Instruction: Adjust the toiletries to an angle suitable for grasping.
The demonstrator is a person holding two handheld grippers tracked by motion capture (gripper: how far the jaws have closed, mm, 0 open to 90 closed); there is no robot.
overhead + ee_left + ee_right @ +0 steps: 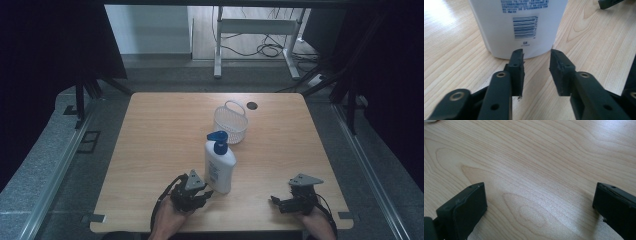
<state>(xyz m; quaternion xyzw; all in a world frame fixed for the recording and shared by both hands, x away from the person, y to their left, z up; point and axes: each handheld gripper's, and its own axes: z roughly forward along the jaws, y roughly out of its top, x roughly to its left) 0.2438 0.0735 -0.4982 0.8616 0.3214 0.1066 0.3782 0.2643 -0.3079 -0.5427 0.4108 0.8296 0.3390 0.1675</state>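
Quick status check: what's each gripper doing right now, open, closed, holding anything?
Left gripper: partly open, empty, jaw tips just short of the white lotion bottle.
Right gripper: wide open, empty, over bare table.

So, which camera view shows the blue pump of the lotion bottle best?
The high view: the blue pump stands clear atop the lotion bottle. The left gripper view gives just the bottle's lower body and barcode. The right gripper view gives bare table.

White pump bottle [219, 167] upright, apparently just beside L gripper [206, 192].
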